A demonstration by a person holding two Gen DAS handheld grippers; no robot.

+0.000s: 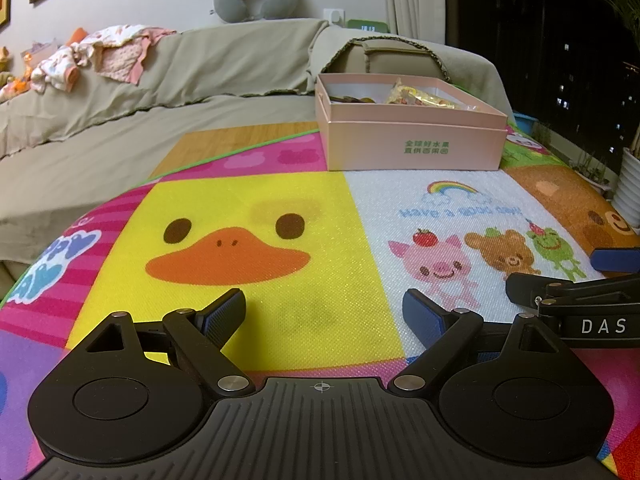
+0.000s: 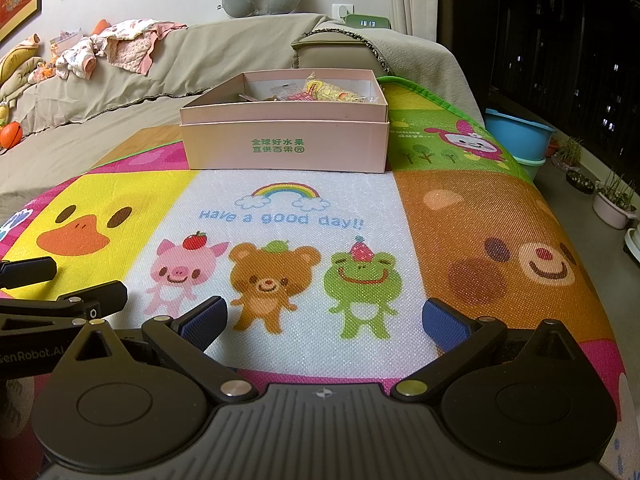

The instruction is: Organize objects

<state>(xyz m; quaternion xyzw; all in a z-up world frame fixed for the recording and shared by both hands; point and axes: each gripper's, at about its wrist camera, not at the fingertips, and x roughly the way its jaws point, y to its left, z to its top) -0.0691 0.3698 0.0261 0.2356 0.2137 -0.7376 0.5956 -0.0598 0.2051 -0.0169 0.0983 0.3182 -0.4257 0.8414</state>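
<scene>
1. Left gripper [image 1: 324, 312]: jaws spread wide, nothing between the blue pads, over the yellow duck panel of the play mat [image 1: 280, 280].
2. Right gripper [image 2: 326, 320]: jaws wide apart too, empty, above the pig/bear/frog print.
3. Pink box [image 2: 284, 136] sits at mat's far edge w/ lid off; snack packets [image 2: 332, 92] inside. Green Chinese print on front: "全球好水果 直供百果园".
4. Mat text: "Have a good day!!". Gripper bodies read "DAS" & "GenRobot.AI". Clock [image 2: 367, 23] behind the sofa shows 18:13.
</scene>
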